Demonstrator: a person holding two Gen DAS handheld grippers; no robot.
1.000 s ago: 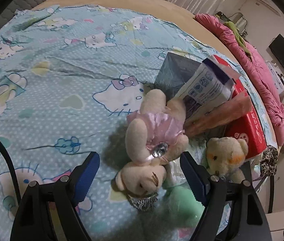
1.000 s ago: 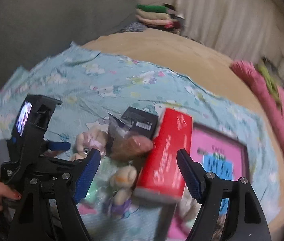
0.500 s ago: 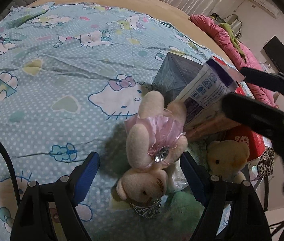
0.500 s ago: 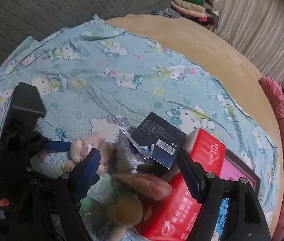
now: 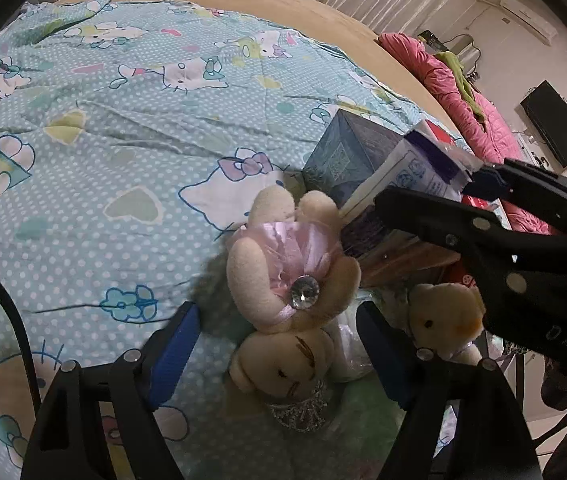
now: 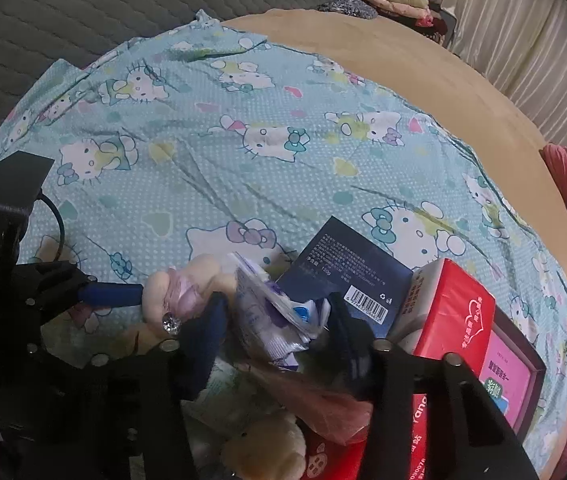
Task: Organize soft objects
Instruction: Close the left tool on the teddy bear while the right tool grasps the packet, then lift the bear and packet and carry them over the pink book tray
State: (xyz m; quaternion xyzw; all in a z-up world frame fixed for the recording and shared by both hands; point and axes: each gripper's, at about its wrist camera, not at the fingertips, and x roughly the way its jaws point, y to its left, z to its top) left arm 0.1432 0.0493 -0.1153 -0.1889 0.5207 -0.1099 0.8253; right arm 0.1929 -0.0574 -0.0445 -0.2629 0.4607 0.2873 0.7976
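Observation:
A cream plush bear in a pink dress (image 5: 287, 276) lies head toward me on the Hello Kitty sheet (image 5: 103, 160). My left gripper (image 5: 279, 344) is open, its blue fingers on either side of the bear. A smaller cream bear (image 5: 443, 320) sits to the right. My right gripper (image 6: 275, 320) is open around a white and purple soft packet (image 6: 271, 312), which leans on a dark blue box (image 6: 347, 280). In the left wrist view the right gripper (image 5: 439, 196) reaches in from the right at the packet (image 5: 411, 176).
A red tissue pack (image 6: 451, 320), a pink framed box (image 6: 511, 380) and a pinkish plastic bag (image 6: 315, 396) crowd the pile. A pale green soft item (image 5: 363, 412) lies under the bears. A pink quilt (image 5: 463, 92) lies along the bed's far edge.
My right gripper has come down and forward, and its fingers now straddle the white and purple packet. My left gripper has edged closer around the pink-dressed bear.

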